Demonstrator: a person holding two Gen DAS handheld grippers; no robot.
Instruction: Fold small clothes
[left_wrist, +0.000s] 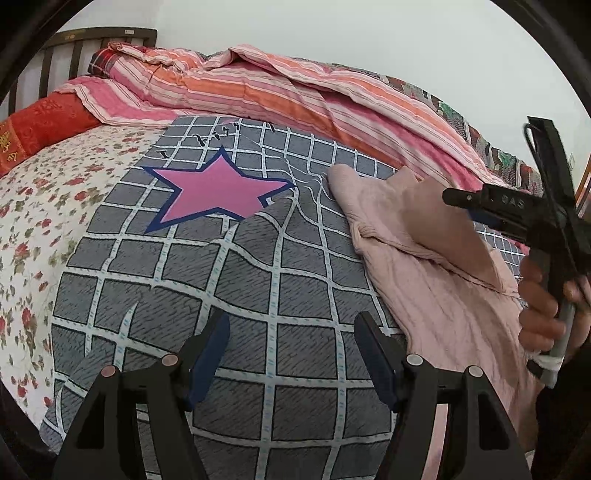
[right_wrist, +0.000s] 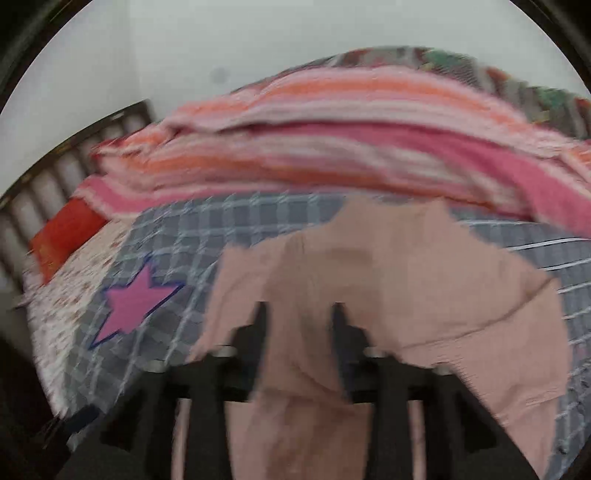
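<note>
Off at the far left lies the white sheet printed with small red flowers (left_wrist: 33, 206), and beside it the grey quilt cover with a white grid and a big pink star (left_wrist: 221, 258) takes over as the working surface, broad and fairly flat, which looks like the reason the folding happens here and not up on the heaped pink-and-orange striped duvet (left_wrist: 258, 85) along the back. Over that grid hangs the left gripper (left_wrist: 291, 354), its dark blue-padded fingers (left_wrist: 210, 354) spread wide with nothing between them; it sits just short of the cloth's near edge, seemingly parked clear so the other side can work. Moving right, here is the task's thing: the pale pink ribbed knit garment (left_wrist: 436, 280), resting on the grey cover to the right of the star, one flap already doubled over along a crease, so the fold appears to be under way and not finished. Further right, the person's hand grips the handle of the right gripper (right_wrist: 298, 325), and its own view, badly blurred, shows pink fabric (right_wrist: 369, 288) draped between the two black fingers and down over the frame. The jaws stand a little apart around that cloth, but whether they truly pinch it cannot be told from the smear. Judging by the drape, a hem is probably being carried across.
</note>
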